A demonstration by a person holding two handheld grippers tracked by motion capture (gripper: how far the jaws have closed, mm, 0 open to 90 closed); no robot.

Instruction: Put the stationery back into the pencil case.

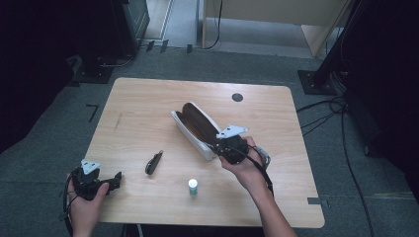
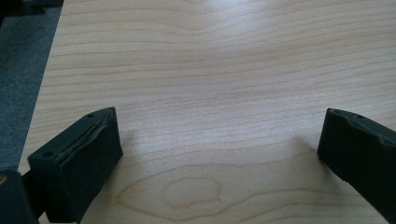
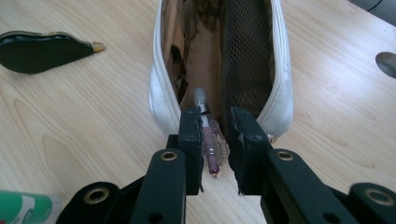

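Note:
A white pouch (image 1: 195,126) with brown lining lies open in the middle of the table, its mouth facing my right gripper (image 1: 216,148). In the right gripper view the pouch (image 3: 161,98) gapes just ahead of the jaws. My right gripper (image 3: 217,116) is shut on a slim pink and clear tube (image 3: 211,144), whose grey tip points into the pouch's opening. My left gripper (image 1: 117,178) rests at the table's front left corner, held by a hand. Its jaws (image 2: 219,135) stand wide open over bare wood with nothing between them.
A flat black item with a gold tip (image 1: 154,162) (image 3: 42,51) lies left of the pouch. A small green and white bottle (image 1: 192,186) (image 3: 23,207) stands near the front edge. A dark round grommet (image 1: 237,97) sits at the table's far side.

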